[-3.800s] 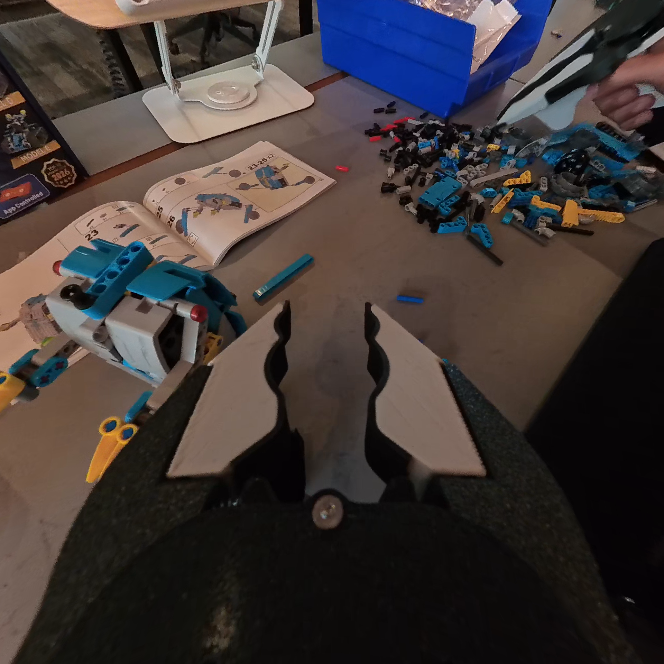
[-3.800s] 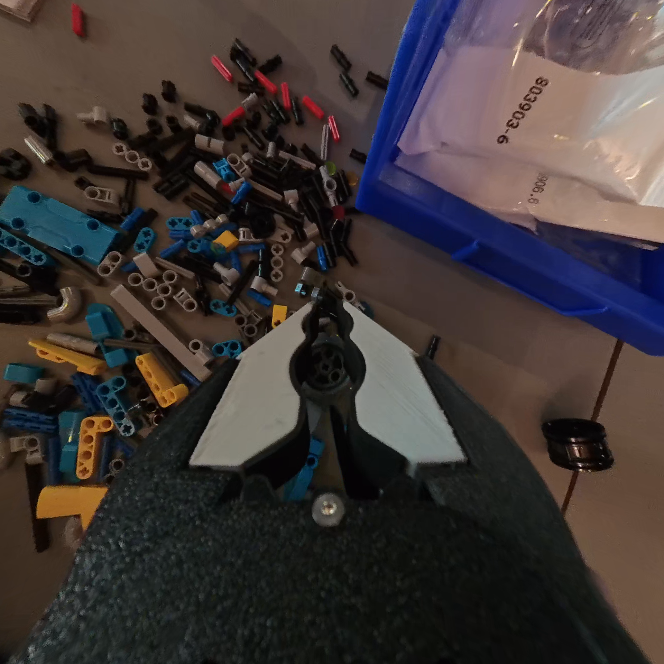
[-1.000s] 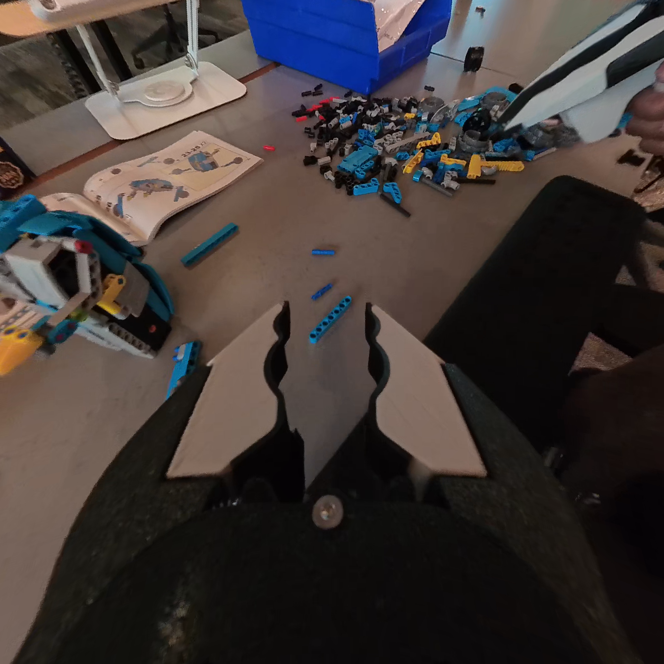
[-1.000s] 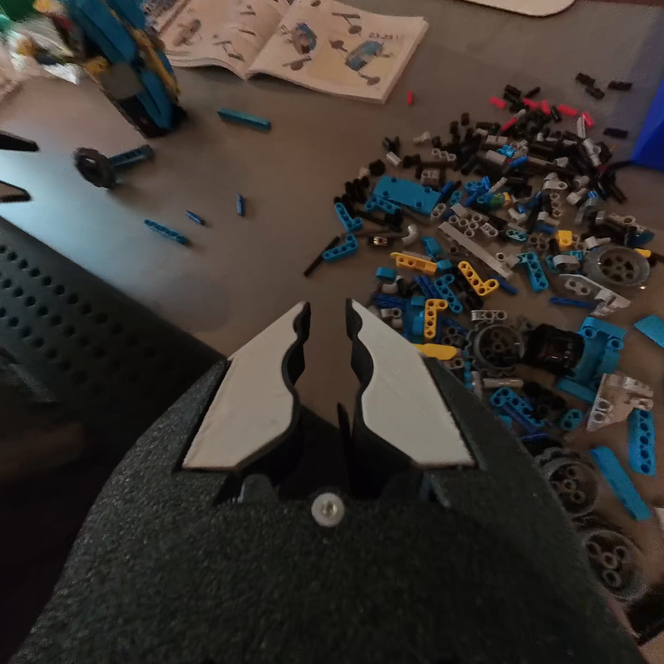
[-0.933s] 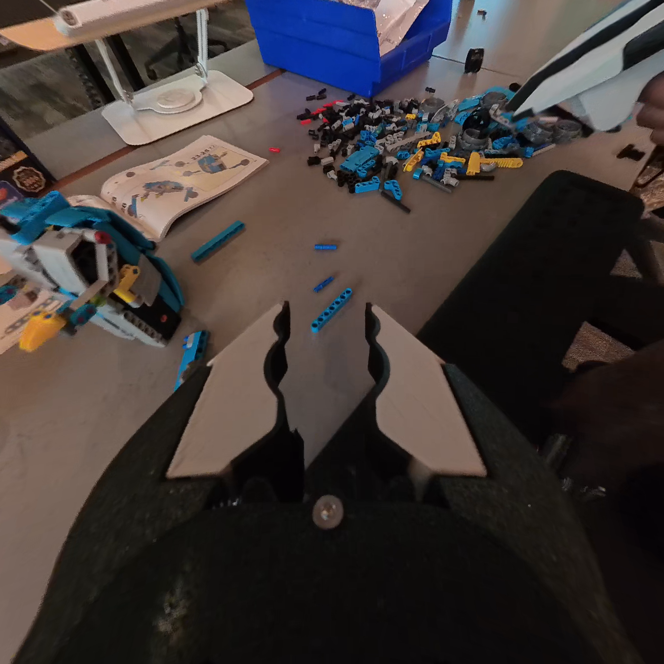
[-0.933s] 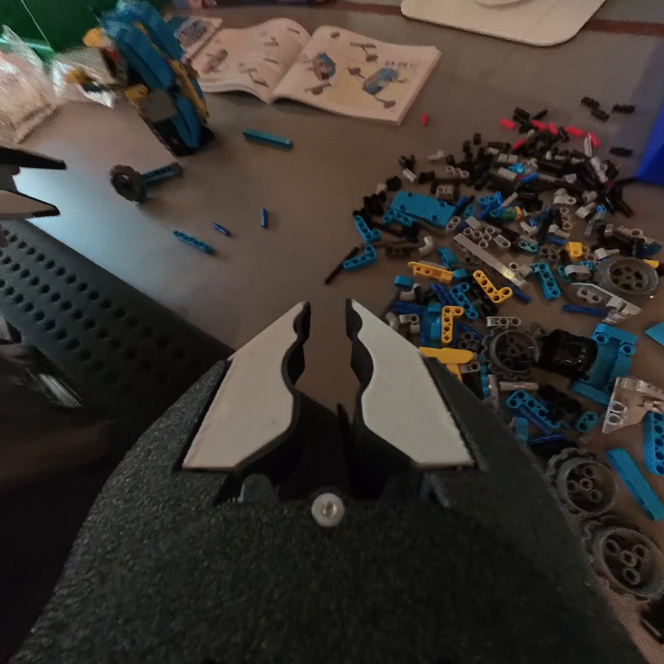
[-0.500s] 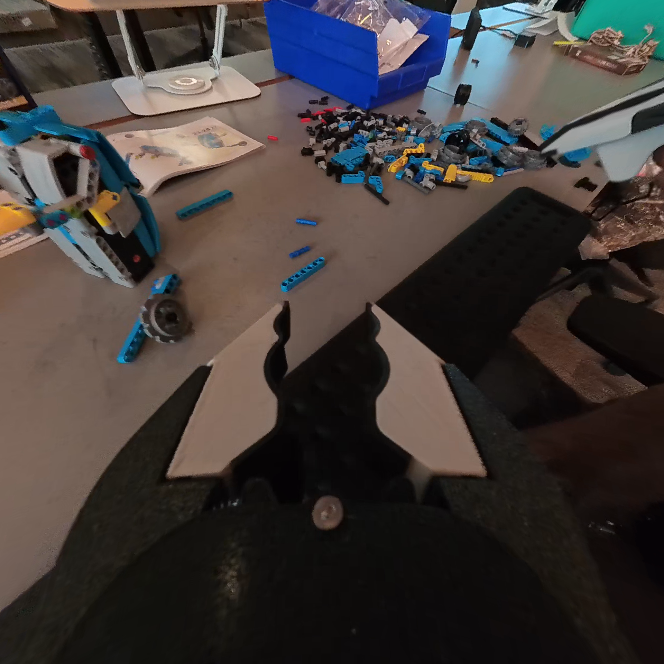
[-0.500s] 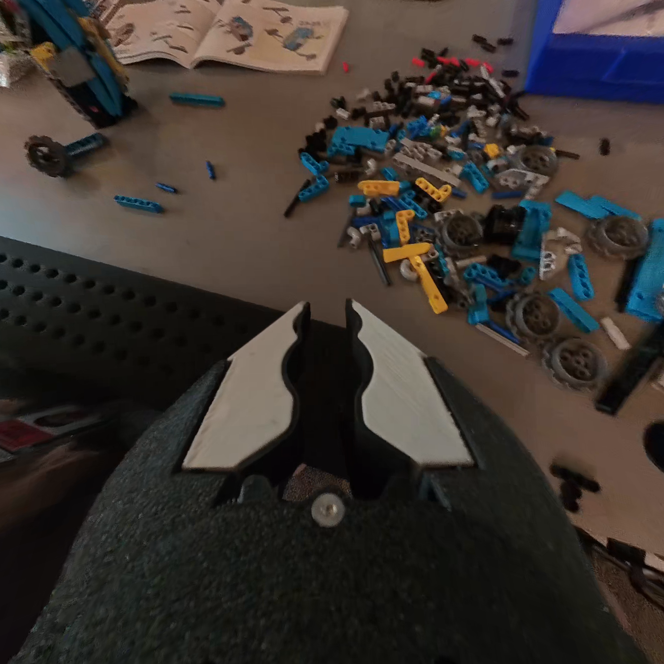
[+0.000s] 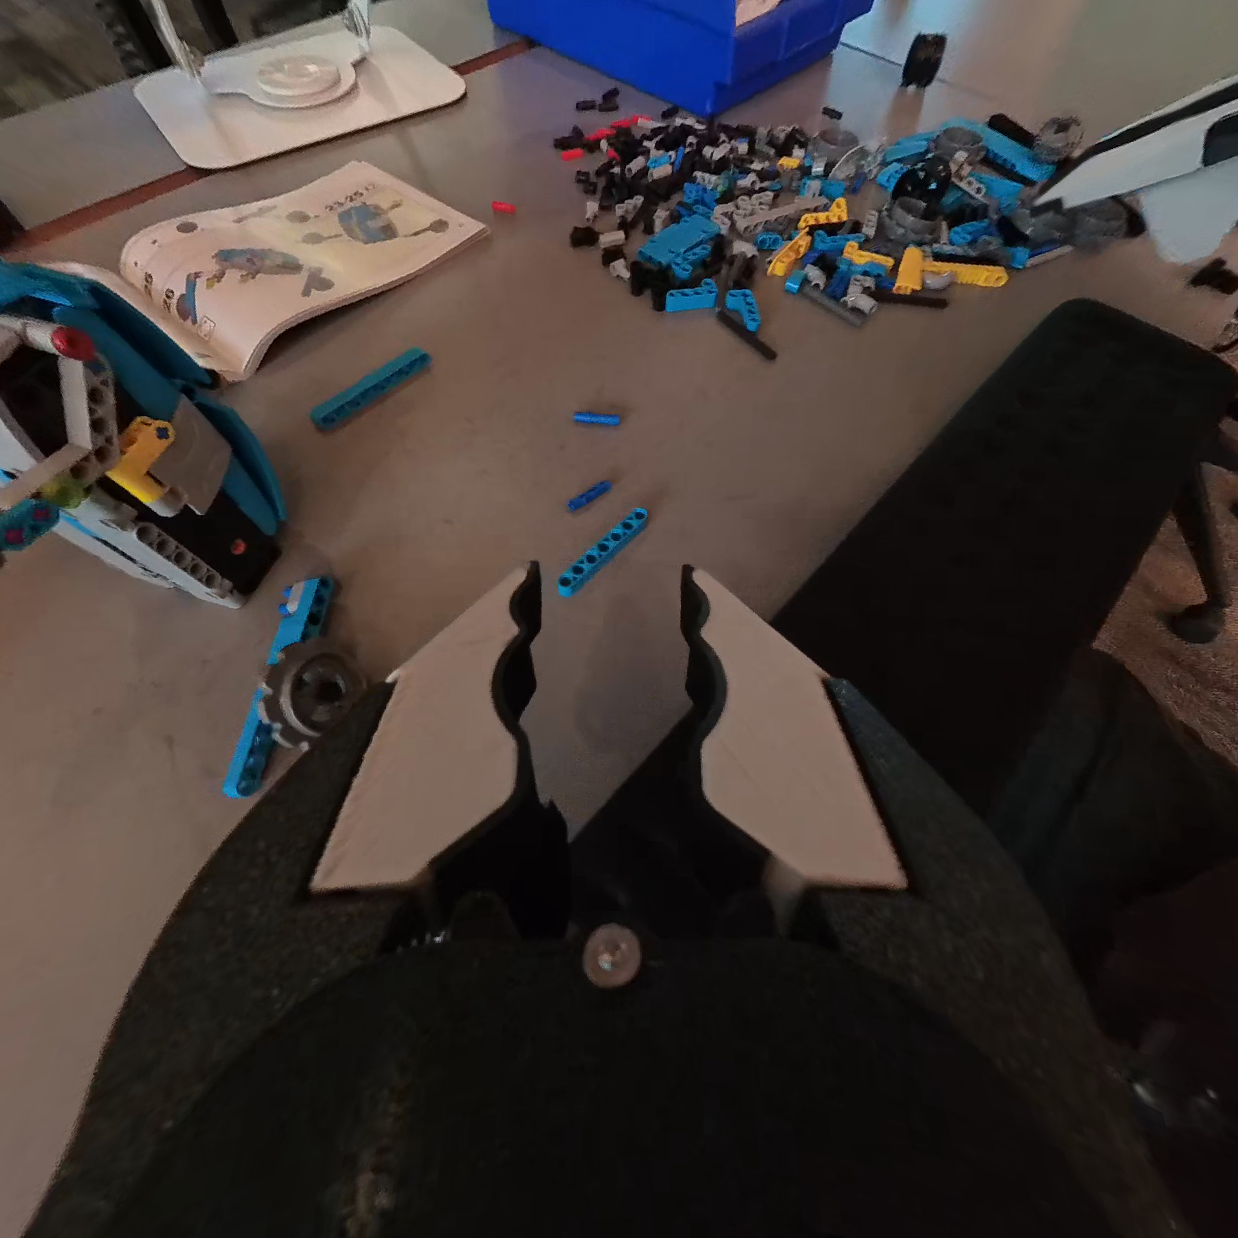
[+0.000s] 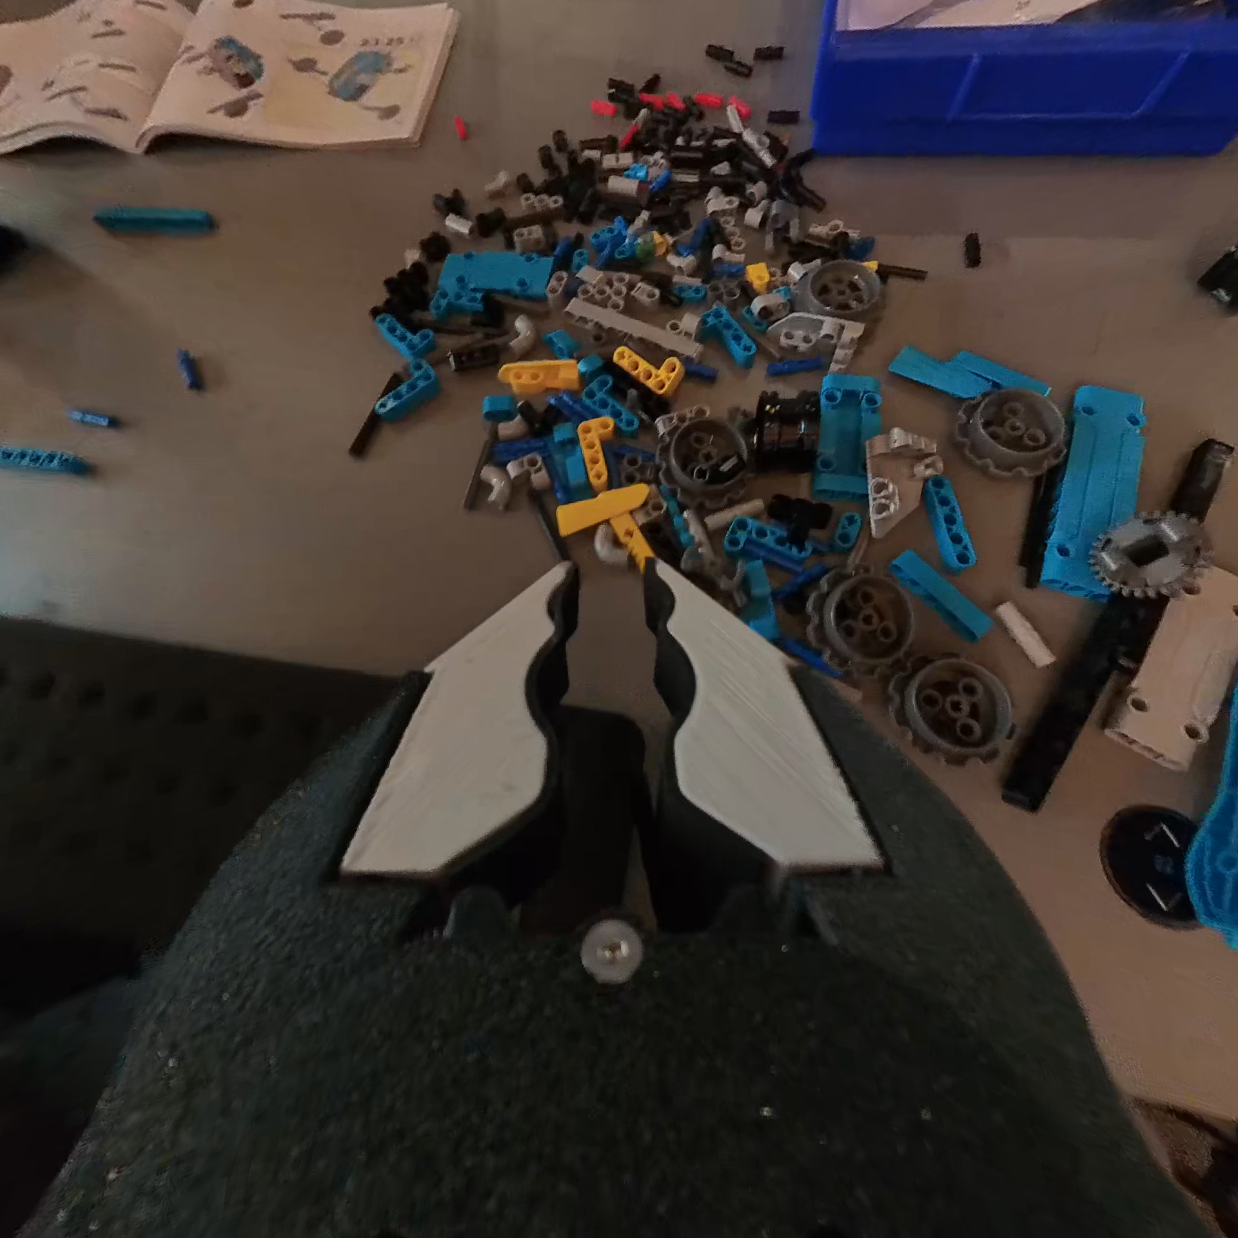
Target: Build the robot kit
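Note:
My left gripper (image 9: 608, 577) is open and empty above the table's near edge. A short blue holed beam (image 9: 603, 551) lies just ahead of its tips. A grey gear wheel on a blue beam (image 9: 309, 691) lies to its left, near a half-built blue and white model (image 9: 127, 462). My right gripper (image 10: 608, 575) is open a little and empty, its tips at the near edge of a heap of loose building parts (image 10: 676, 375). A yellow piece (image 10: 603, 510) lies just beyond the tips. The right gripper also shows at the far right of the left wrist view (image 9: 1139, 161).
An open instruction booklet (image 9: 301, 248) lies at the back left, with a white lamp base (image 9: 301, 94) behind it. A blue bin (image 10: 1018, 87) stands behind the heap. Several grey wheels (image 10: 864, 623) lie at its right. A black perforated chair back (image 9: 991, 509) sits at the table's near edge. Measured from the fingertips, the yellow piece (image 10: 603, 510) is 7 cm or so from the right gripper and 30 cm from the left. It is also in sight in the left wrist view (image 9: 909, 270).
Both grippers have moved forward over the table after drawing back. The right gripper, shut on a small black wheel part 3.8 s ago, is now empty and near the heap.

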Demonstrator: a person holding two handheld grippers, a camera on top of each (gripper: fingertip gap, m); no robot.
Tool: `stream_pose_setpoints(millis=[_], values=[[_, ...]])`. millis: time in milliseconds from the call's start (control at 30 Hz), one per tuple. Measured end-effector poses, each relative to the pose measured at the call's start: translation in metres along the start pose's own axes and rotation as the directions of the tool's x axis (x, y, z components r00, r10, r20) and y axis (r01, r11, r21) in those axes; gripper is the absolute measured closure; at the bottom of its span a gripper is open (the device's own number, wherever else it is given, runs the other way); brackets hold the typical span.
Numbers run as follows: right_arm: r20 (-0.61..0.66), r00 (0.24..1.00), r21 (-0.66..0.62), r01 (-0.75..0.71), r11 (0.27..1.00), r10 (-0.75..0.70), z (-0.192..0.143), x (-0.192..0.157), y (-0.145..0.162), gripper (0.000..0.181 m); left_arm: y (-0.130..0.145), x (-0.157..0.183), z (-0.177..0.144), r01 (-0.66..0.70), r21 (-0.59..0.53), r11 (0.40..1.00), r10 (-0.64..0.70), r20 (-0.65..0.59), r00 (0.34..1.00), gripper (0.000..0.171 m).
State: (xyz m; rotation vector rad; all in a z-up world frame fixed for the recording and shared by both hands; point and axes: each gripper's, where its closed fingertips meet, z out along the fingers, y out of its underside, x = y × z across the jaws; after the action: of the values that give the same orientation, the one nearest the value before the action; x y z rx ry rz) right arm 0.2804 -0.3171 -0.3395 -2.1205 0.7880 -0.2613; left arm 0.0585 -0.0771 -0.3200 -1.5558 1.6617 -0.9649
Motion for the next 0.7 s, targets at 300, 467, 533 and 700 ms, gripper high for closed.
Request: stream_pose_setpoints(millis=[300, 467, 533, 700], values=[[-0.074, 0.997, -0.043, 0.019, 0.999, -0.022, 0.032, 0.038, -0.014, 0.163, -0.014, -0.012, 0.033, 0.017, -0.095, 0.995, -0.026, -0.101, 0.995, 0.13], [-0.027, 1.0, 0.017, 0.0, 1.0, 0.001, 0.038, 0.041, -0.041, 0.165, -0.029, -0.003, 0.031, 0.016, -0.071, 0.997, -0.026, -0.133, 0.991, 0.13], [-0.002, 1.0, 0.026, -0.024, 0.999, 0.024, 0.043, 0.043, -0.045, 0.165, -0.029, 0.001, 0.034, 0.021, -0.079, 0.997, -0.033, -0.155, 0.987, 0.13], [0.096, 0.993, 0.059, -0.078, 0.995, 0.072, 0.051, 0.039, -0.053, 0.165, -0.038, -0.003, 0.041, 0.043, -0.093, 0.995, -0.06, -0.189, 0.98, 0.13]])
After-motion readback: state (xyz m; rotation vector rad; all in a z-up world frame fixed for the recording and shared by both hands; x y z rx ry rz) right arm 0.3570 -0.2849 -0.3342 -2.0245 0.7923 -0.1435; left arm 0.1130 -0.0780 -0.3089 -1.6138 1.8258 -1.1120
